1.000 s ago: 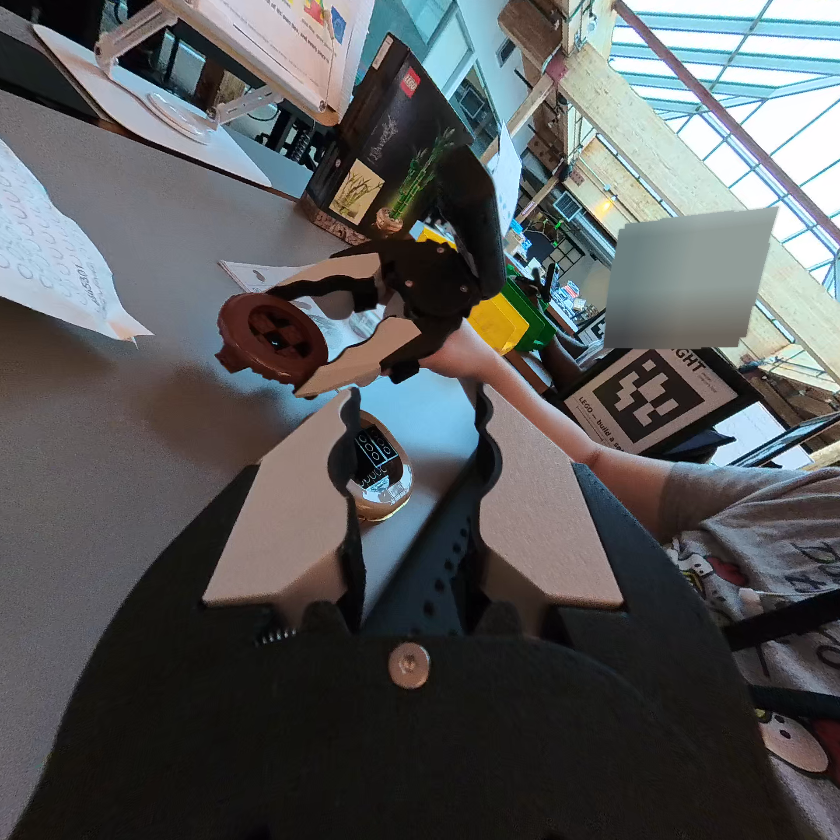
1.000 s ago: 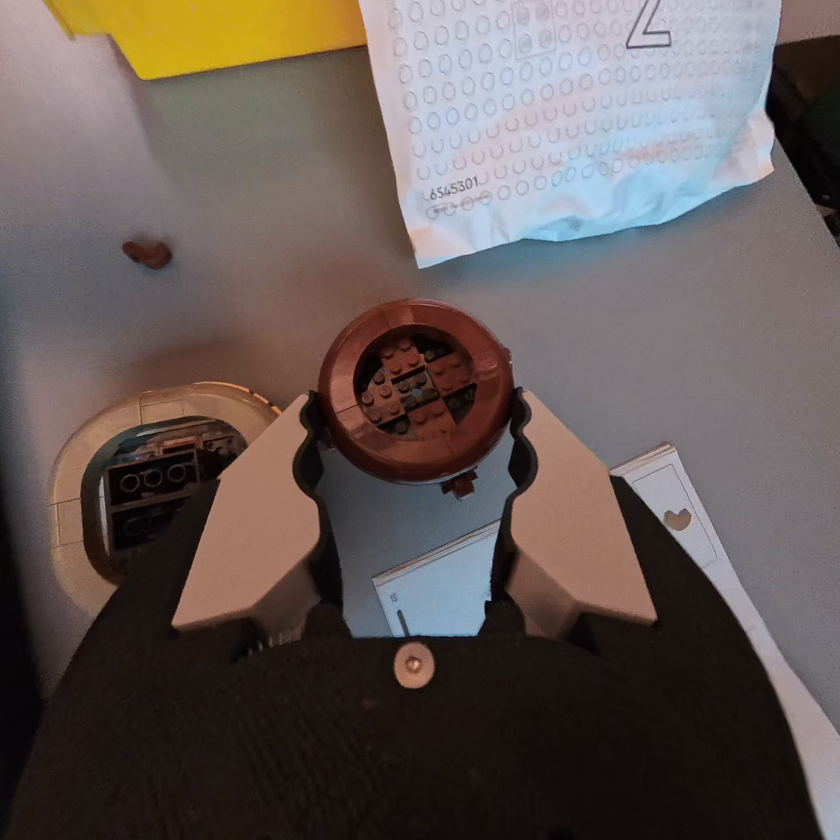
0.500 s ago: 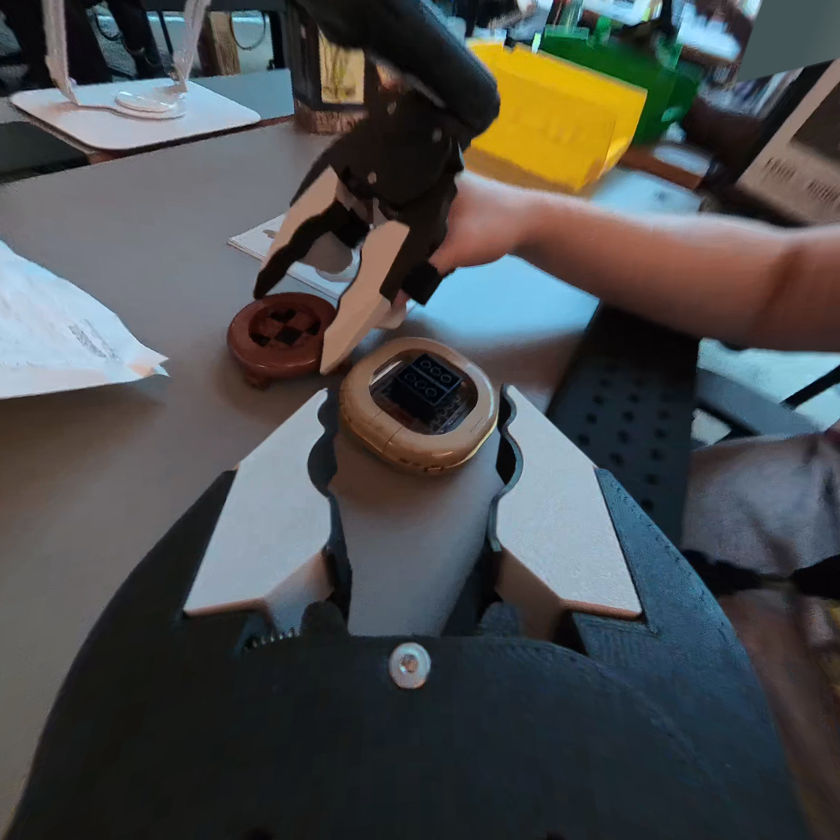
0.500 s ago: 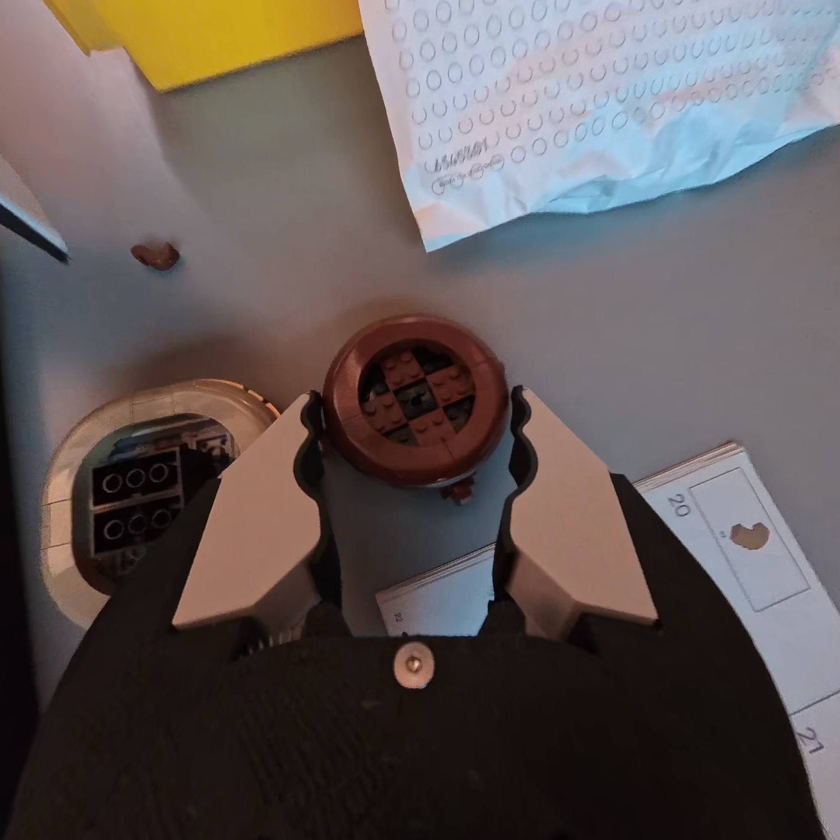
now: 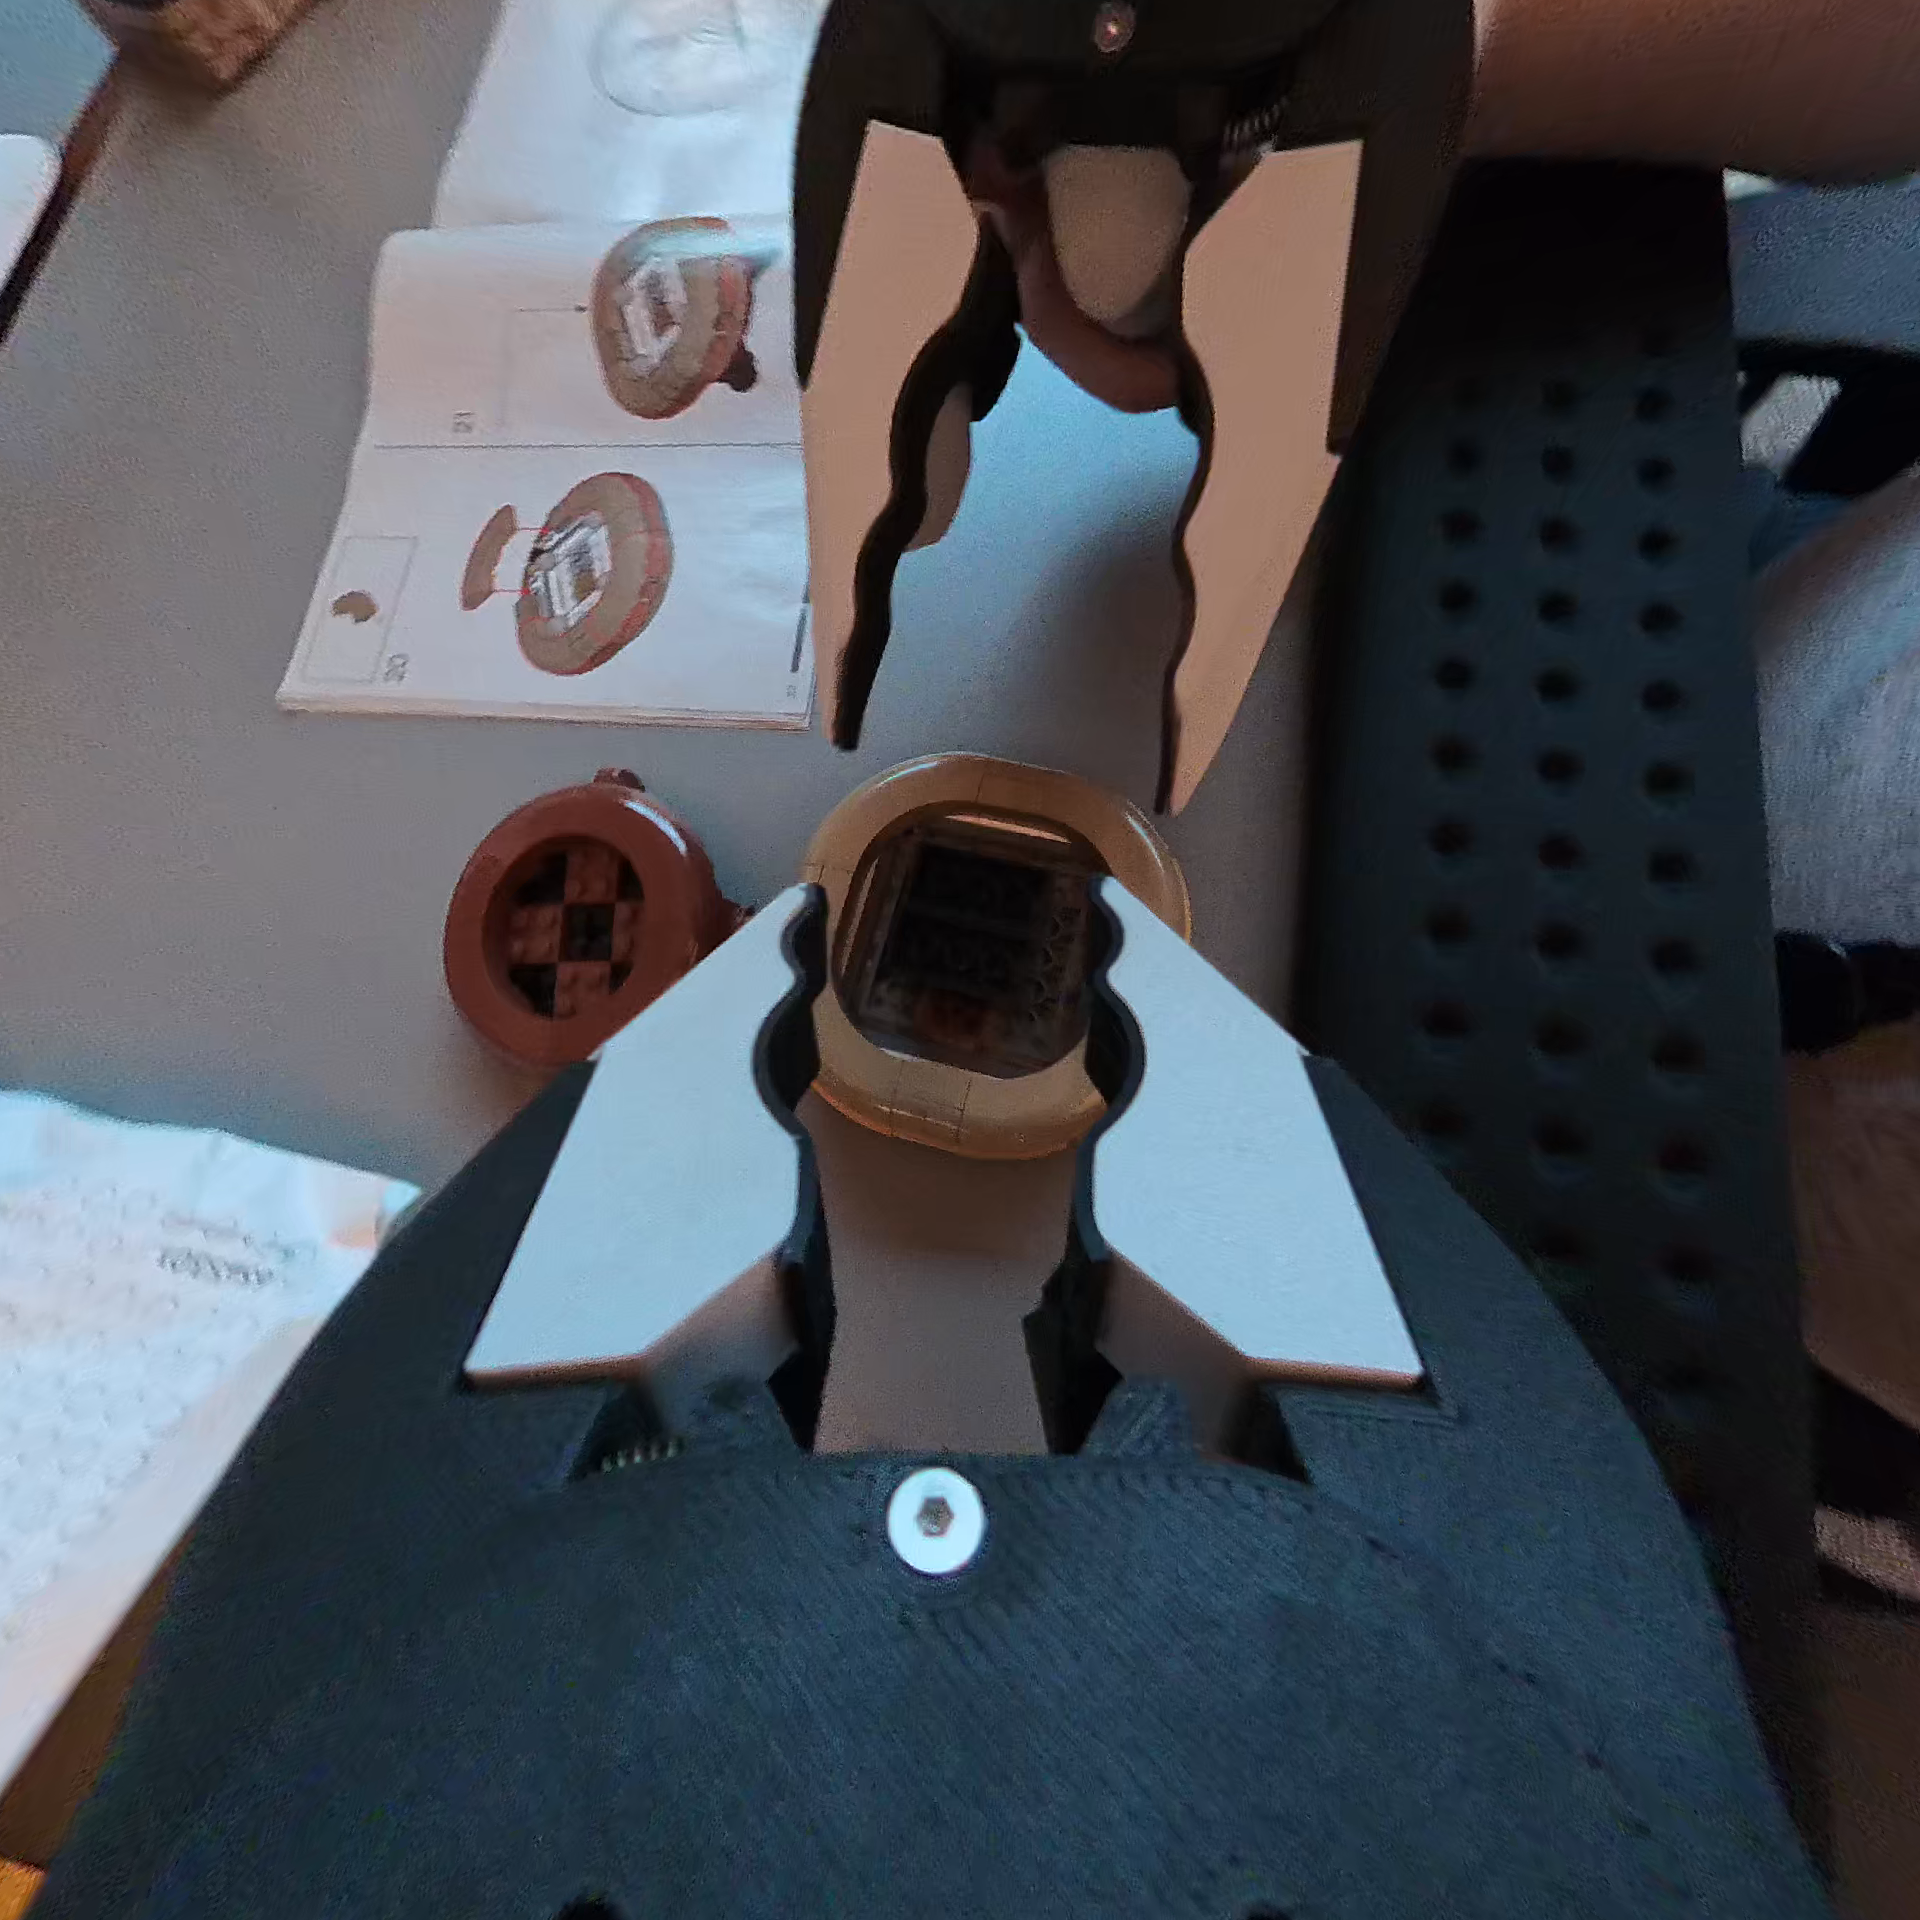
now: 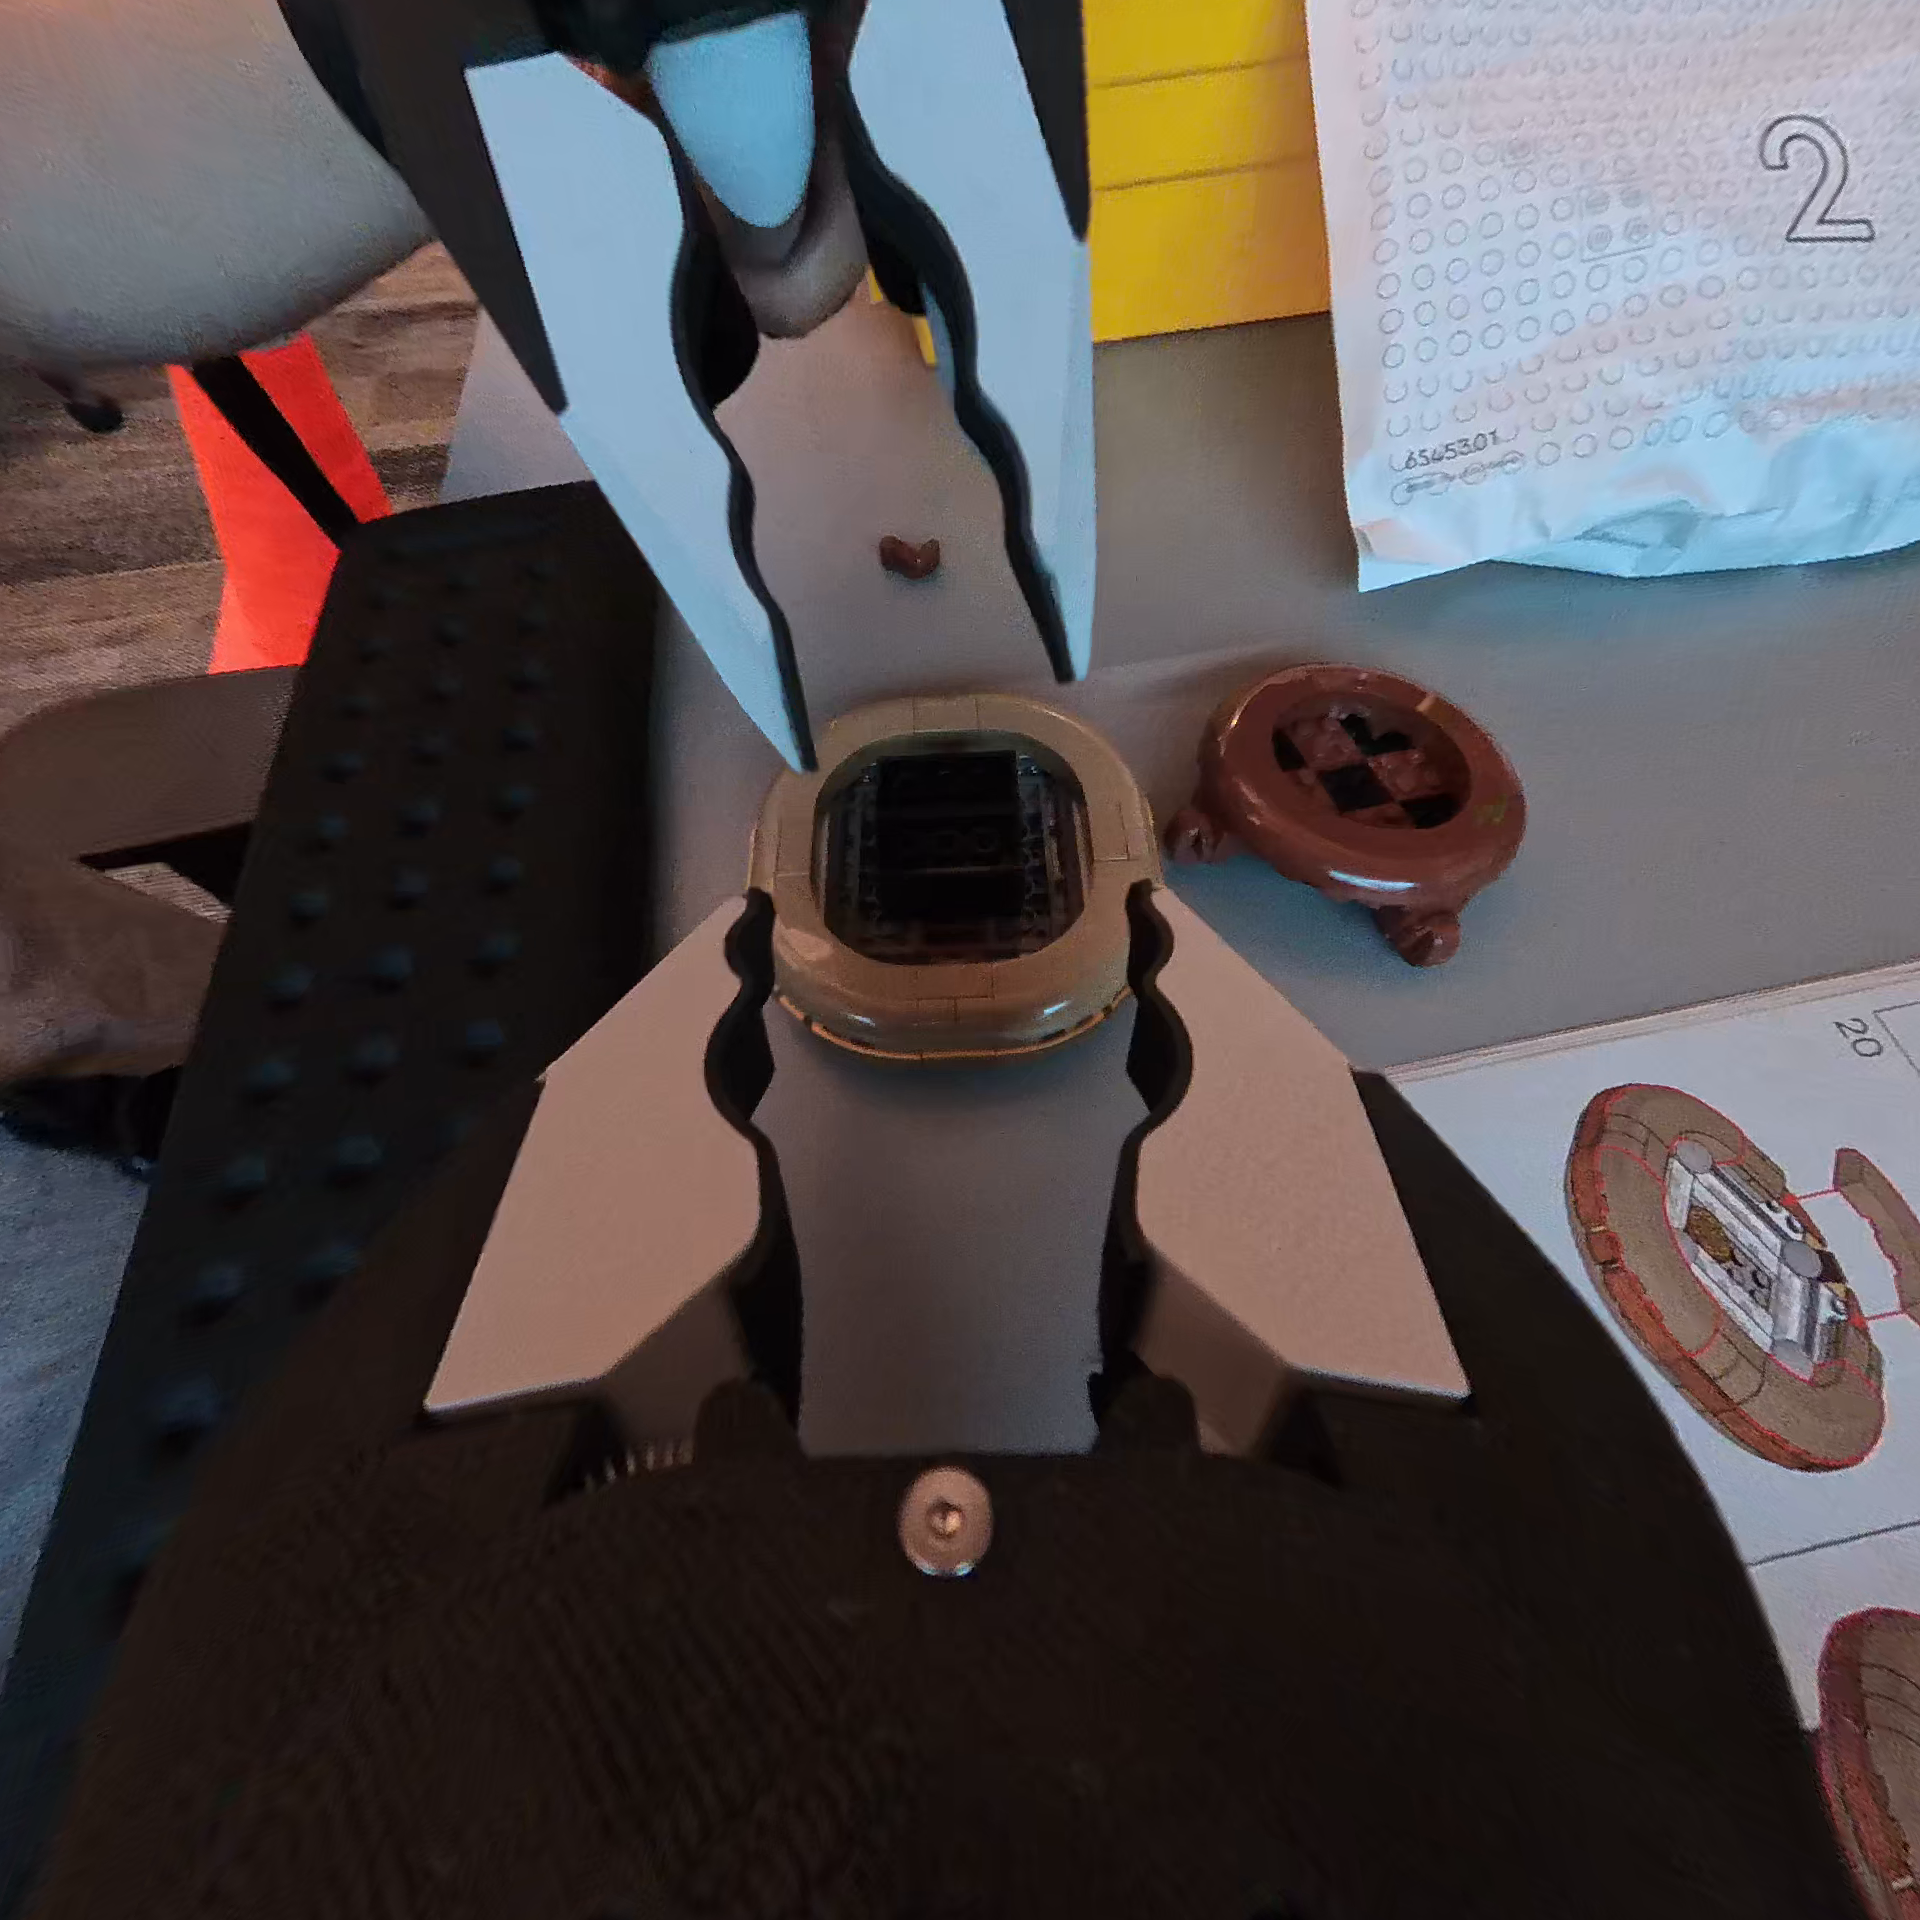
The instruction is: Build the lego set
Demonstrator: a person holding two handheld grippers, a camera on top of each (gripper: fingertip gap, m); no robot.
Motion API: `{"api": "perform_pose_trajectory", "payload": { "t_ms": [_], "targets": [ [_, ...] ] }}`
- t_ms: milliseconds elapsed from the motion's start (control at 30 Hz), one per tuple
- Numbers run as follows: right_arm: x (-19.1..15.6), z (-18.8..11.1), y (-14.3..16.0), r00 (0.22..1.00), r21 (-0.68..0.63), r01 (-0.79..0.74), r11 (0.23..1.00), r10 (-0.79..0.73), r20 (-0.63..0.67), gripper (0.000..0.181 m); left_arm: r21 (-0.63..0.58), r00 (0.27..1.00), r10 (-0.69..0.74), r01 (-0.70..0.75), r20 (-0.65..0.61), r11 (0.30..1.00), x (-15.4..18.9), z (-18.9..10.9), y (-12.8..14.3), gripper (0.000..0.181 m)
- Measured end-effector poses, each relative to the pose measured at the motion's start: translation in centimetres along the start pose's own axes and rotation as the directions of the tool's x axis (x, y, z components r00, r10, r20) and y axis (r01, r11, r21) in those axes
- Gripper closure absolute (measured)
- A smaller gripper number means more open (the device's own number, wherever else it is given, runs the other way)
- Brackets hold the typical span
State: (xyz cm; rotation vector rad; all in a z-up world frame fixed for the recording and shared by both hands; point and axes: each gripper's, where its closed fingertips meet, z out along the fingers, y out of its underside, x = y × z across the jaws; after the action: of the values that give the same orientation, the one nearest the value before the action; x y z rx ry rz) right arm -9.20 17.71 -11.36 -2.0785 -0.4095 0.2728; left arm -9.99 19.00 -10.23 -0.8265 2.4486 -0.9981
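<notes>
A tan rounded lego pot [image 5: 966,1117] with a black brick core stands on the grey table. A brown round lego base [image 5: 468,935] with small feet stands just beside it, free of both grippers. My left gripper [image 5: 956,894] is open and hovers over the pot, with its fingertips over the pot's rim. My right gripper [image 6: 948,904] is open and its jaws flank the near half of the pot [image 6: 935,997]. The two grippers face each other across the pot: the right gripper [image 5: 1008,769] shows at the pot's far rim, as does the left gripper [image 6: 930,717]. The base [image 6: 1351,862] lies to the right.
An open instruction booklet [image 5: 540,582] lies beyond the base. A white parts bag [image 6: 1621,312] and a yellow bin [image 6: 1195,177] sit at the back. A small loose brown piece [image 6: 910,554] lies behind the pot. A black perforated surface [image 6: 416,831] borders the table edge. My left and right fingertips are right by each other.
My right gripper set the brown base down on the table, let go of it and moved over to the tan pot. My left gripper tilted down and closed in on the pot.
</notes>
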Motion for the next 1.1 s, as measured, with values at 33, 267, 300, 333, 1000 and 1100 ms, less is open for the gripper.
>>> {"api": "perform_pose_trajectory", "payload": {
  "t_ms": [33,267,300,333,1000,1100],
  "targets": [
    [0.1,0.2,-0.1,1.000,0.000,0.009,1.000,-0.009,-0.015,0.114,-0.025,0.999,0.024,-0.025,-0.022,0.999,0.0,0.3,0.0,0.135],
    [-0.5,1.4,1.0,1.000,-0.063,0.028,0.998,-0.028,0.006,0.137,-0.157,0.986,0.070,-0.094,-0.149,0.983,1.1,1.7,0.6,0.143],
    [-0.5,1.3,0.9,1.000,-0.060,0.031,0.998,-0.031,0.003,0.137,-0.169,0.985,0.064,-0.091,-0.159,0.981,1.1,1.8,0.6,0.142],
    [-0.3,1.3,0.7,1.000,-0.049,0.027,0.998,-0.027,-0.006,0.137,-0.185,0.984,0.066,-0.096,-0.164,0.978,1.1,1.9,0.8,0.141],
    [-0.1,2.7,0.2,0.998,-0.078,0.055,0.995,-0.056,-0.006,0.149,-0.173,0.988,0.031,-0.057,-0.153,0.983,0.4,2.1,3.1,0.148],
    [-0.1,2.7,0.2,0.999,-0.071,0.044,0.996,-0.045,-0.004,0.149,-0.142,0.988,0.046,-0.067,-0.151,0.988,0.4,2.0,2.6,0.148]
  ]
}}
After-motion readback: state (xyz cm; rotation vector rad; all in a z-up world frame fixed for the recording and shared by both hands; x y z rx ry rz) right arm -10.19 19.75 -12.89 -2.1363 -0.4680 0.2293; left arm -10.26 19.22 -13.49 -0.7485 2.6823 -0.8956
